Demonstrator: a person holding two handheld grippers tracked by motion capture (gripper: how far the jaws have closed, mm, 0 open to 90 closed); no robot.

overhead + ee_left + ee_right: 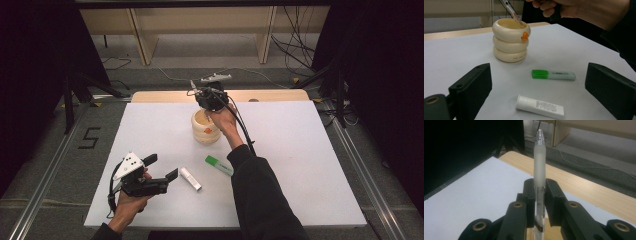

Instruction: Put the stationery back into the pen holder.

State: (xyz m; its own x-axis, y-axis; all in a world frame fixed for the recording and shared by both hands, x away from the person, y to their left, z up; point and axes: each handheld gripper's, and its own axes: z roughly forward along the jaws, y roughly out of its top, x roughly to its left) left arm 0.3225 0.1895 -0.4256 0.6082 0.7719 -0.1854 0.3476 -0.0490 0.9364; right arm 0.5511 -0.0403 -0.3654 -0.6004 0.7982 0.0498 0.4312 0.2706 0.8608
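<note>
Right gripper view puts you right behind the right tool [539,195], and its jaws are clamped on a clear pen [539,167] about mid-barrel, frosted end sticking up past them. From the left gripper view you can see the other end of that pen [513,12] angled down into the mouth of the cream holder [511,41], the one stacked like three rings with a little orange blob on the rim. High view has the holder [205,129] sitting mid-counter, toward the far side, with the right tool [211,97] just above it.

My take: the step is dropping the pen in. I'd get the pen more upright over the opening, lower until the tip is well inside, then let go, so it doesn't catch the rim or tip the holder.

Left tool [162,167] hangs at the near left of the white counter [310,165], jaws wide apart, holding nothing. Just ahead of it lie a white tube [539,106] and a green highlighter [553,74], near each other but not touching.

Readable stuff: the highlighter says something like "WIGH", the holder's bottom ring starts "THE" and the rest is too small. Tube print is unreadable. A "5" [89,138] is marked on the floor at left.
</note>
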